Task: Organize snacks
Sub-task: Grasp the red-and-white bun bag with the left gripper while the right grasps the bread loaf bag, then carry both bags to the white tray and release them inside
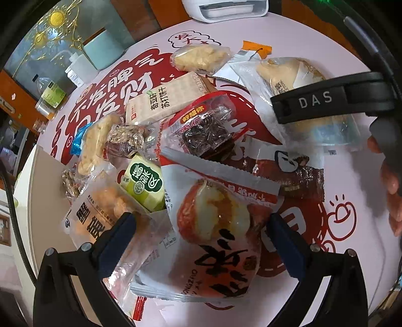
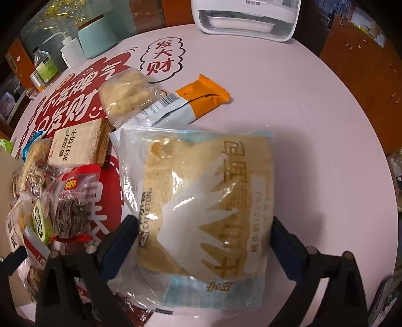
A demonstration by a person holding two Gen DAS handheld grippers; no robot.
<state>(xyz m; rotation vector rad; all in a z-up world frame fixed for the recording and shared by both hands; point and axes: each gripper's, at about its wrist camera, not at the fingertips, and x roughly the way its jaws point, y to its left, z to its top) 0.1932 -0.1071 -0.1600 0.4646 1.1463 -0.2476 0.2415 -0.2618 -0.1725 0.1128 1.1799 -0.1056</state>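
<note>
bread packet between right gripper jaws, grip unclear

Both grippers are pointing steeply downward. The left gripper is holding its jaws spread wide. The right gripper is also standing wide apart, its fingers just beside what lies between them.

White appliance, teal container, squeeze bottle along table edge.
</note>
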